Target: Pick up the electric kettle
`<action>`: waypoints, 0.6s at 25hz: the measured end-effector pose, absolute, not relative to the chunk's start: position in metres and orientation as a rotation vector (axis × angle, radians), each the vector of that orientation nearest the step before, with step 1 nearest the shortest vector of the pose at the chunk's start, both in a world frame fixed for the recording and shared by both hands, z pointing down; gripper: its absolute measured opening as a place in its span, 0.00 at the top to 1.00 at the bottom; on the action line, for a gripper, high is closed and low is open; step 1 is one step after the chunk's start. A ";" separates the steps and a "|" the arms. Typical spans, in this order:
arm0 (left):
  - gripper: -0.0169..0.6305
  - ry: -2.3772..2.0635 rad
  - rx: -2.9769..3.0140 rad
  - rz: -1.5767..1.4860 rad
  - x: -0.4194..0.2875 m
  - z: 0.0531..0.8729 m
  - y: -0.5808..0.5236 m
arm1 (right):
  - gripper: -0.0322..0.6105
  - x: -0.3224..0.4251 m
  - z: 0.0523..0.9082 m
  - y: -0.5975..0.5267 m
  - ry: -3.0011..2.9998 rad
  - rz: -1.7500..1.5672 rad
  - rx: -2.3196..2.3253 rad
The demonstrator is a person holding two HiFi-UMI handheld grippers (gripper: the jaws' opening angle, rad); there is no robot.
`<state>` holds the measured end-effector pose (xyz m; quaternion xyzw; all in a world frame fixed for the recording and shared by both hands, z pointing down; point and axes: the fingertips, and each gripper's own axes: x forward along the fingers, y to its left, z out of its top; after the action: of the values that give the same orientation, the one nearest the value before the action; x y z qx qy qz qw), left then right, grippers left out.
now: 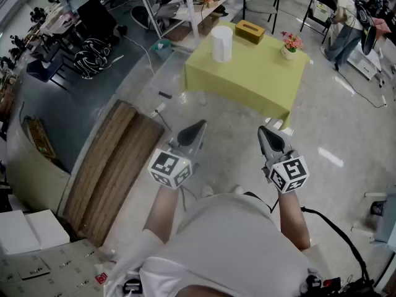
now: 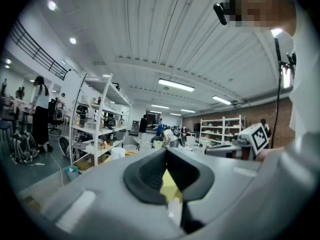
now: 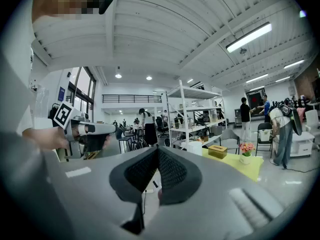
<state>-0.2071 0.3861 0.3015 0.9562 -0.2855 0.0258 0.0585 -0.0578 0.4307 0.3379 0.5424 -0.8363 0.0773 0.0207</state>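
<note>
Electric kettle [image 1: 221, 43] is stood upright near the counter's [image 1: 247, 79] far left corner, well ahead of both tongs. Left tongs [image 1: 199, 127] and right tongs [image 1: 263, 131] are held pressed together, nothing pinched. Left is probably a touch nearer.

Head view steeply down, gripper views level — all share far yellow table [image 1: 247, 73]
</note>
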 end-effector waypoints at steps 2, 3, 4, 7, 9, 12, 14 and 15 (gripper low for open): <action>0.97 -0.866 2.897 0.081 -0.205 0.302 0.388 | 0.95 -0.056 0.338 0.432 -2.595 0.241 1.678; 0.97 -0.867 2.897 0.082 -0.204 0.302 0.389 | 0.95 -0.056 0.338 0.433 -2.596 0.240 1.676; 0.97 -0.867 2.897 0.083 -0.204 0.303 0.390 | 0.95 -0.056 0.339 0.434 -2.596 0.239 1.675; 0.97 -0.869 2.898 0.088 -0.204 0.306 0.394 | 0.95 -0.056 0.341 0.437 -2.598 0.235 1.670; 0.97 -0.871 2.897 0.089 -0.202 0.305 0.395 | 0.95 -0.054 0.340 0.438 -2.599 0.231 1.664; 0.97 -0.872 2.897 0.091 -0.199 0.304 0.396 | 0.95 -0.052 0.339 0.439 -2.600 0.228 1.659; 0.97 -0.869 2.896 0.095 -0.197 0.304 0.398 | 0.95 -0.050 0.338 0.440 -2.601 0.231 1.660; 0.97 -0.867 2.895 0.098 -0.197 0.305 0.399 | 0.95 -0.049 0.337 0.441 -2.603 0.233 1.660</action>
<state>-0.1966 0.3992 0.3047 0.9558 -0.2861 0.0324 0.0588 -0.0494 0.4410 0.3374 0.5362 -0.8404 0.0753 0.0227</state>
